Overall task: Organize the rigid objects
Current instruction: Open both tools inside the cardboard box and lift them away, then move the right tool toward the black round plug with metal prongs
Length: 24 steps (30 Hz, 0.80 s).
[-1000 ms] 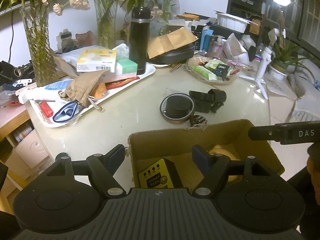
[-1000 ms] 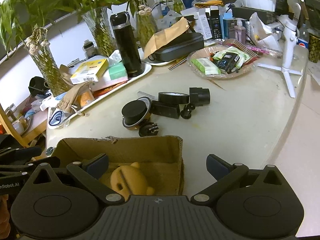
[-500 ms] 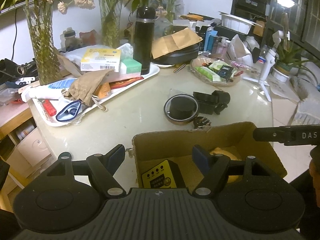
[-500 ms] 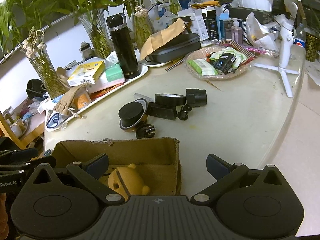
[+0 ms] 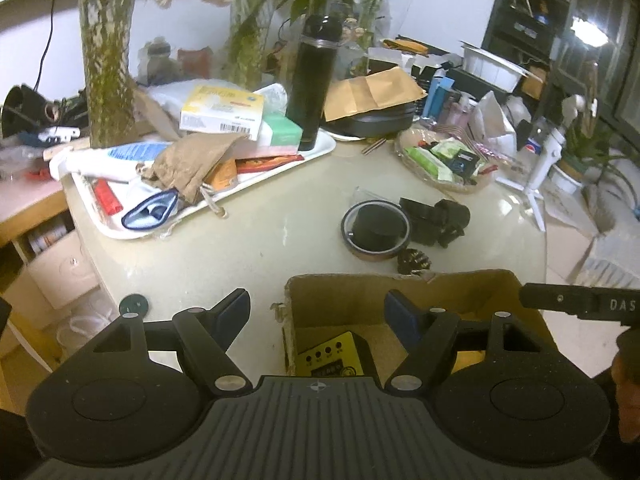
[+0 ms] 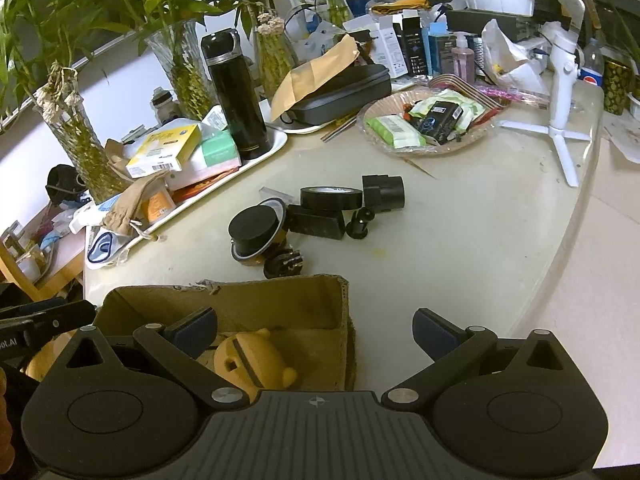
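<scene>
A brown cardboard box [image 5: 360, 300] [image 6: 280, 304] sits at the table's near edge. It holds a yellow-faced black device [image 5: 330, 358] and a yellow bear-shaped toy [image 6: 250, 360]. Beyond it lies a cluster of black parts: a round cap on a tape ring [image 5: 376, 226] [image 6: 256, 232], a black tape roll [image 6: 331, 197], a black block [image 6: 316, 221], a cylinder part [image 6: 383, 193] and a small ribbed piece [image 6: 284, 266]. My left gripper [image 5: 318, 308] is open and empty over the box's left wall. My right gripper [image 6: 316, 328] is open and empty over the box's right wall.
A white tray [image 5: 256, 184] at the left holds boxes, a black flask [image 5: 314, 84] and a cloth pouch. A wicker plate [image 6: 424, 120] of packets and a white tripod [image 6: 560, 92] stand at the right. Vases of plants line the back.
Both grippers have risen and drawn back slightly, so the table and box sit a little lower and farther in view. Both stay open and empty. The objects have not moved.
</scene>
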{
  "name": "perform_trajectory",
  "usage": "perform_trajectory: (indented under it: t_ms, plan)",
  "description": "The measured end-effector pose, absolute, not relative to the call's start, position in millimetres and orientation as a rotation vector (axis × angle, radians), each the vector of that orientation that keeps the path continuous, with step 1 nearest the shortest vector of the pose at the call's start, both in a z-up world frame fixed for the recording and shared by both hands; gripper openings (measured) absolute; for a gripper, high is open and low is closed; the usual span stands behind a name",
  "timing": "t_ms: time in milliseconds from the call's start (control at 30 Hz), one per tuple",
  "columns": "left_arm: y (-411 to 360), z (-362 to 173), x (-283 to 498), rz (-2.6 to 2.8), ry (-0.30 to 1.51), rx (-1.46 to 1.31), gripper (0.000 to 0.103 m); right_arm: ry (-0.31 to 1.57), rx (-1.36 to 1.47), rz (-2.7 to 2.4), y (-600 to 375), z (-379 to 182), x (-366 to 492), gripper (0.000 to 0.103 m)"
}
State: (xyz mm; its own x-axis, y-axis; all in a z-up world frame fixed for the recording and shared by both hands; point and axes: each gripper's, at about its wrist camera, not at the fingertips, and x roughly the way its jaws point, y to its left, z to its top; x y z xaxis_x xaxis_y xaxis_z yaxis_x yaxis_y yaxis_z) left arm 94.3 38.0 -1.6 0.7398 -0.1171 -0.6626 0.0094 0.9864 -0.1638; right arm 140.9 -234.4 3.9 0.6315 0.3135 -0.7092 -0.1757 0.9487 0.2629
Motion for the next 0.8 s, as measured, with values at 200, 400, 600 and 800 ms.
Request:
perform_trajectory:
  t_ms: [200, 400, 600, 800]
  plan:
    - [35, -2, 95, -0.084, 0.735, -0.143, 0.074, 0.844, 0.166, 0.288, -232, 3, 142, 0.103]
    - [36, -3, 98, -0.095, 0.744, -0.179, 0.074, 0.845, 0.159, 0.28, -232, 2, 144, 0.103]
    - [35, 3, 109, -0.129, 0.727, -0.224, 0.074, 0.82, 0.085, 0.26, -223, 1, 149, 0.103]
    - [39, 9, 129, -0.141, 0.692, -0.235, 0.074, 0.767, -0.01, 0.284, -214, 5, 159, 0.103]
